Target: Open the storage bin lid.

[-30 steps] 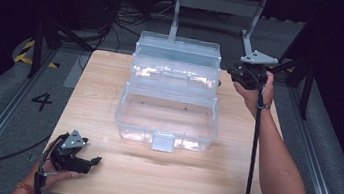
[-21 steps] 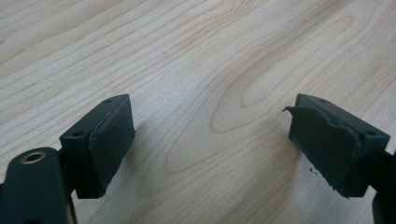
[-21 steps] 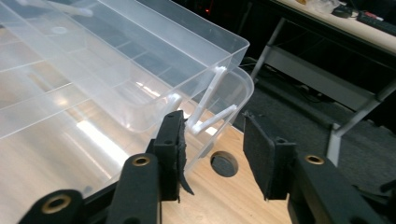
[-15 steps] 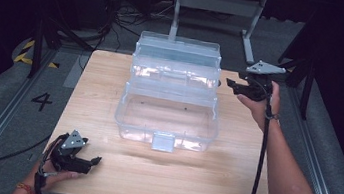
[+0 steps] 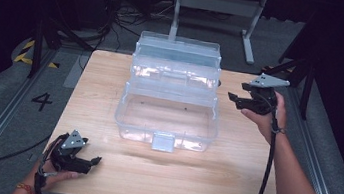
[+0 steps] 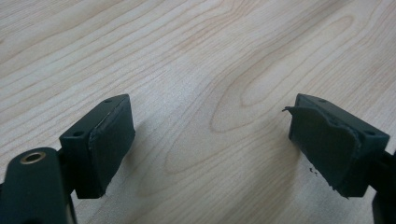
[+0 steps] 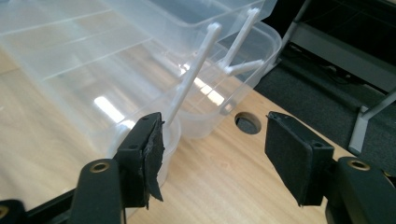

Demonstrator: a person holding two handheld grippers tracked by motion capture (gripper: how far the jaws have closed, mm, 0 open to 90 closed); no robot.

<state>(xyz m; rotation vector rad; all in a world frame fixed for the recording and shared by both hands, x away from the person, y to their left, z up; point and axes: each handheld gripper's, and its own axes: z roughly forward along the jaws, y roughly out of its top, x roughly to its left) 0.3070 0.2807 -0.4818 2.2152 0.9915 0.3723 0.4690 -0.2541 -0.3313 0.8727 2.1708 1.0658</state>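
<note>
A clear plastic tiered storage box (image 5: pixel 166 126) stands open in the middle of the wooden table (image 5: pixel 174 183), its upper trays (image 5: pixel 178 52) stepped back on thin white hinge arms (image 7: pixel 191 79). My right gripper (image 5: pixel 233 99) hovers off the box's right side, pointing at it. In the right gripper view its jaws (image 7: pixel 215 149) have just been opening and stand apart, with nothing between them and the box's corner (image 7: pixel 93 70) just ahead. My left gripper (image 5: pixel 96 160) lies at the table's front left corner, open over bare wood (image 6: pixel 210 149).
A round cable hole (image 7: pixel 247 123) sits in the table near the box's right end. A metal stand (image 5: pixel 217 2) rises behind the table. Grey floor with rails and a "4" marking (image 5: pixel 42 101) lies to the left, and dark cables trail beyond it.
The right hand has drawn away from the box's upper right corner, rightward and toward the near side, and its jaws have spread. The left gripper has not moved.
</note>
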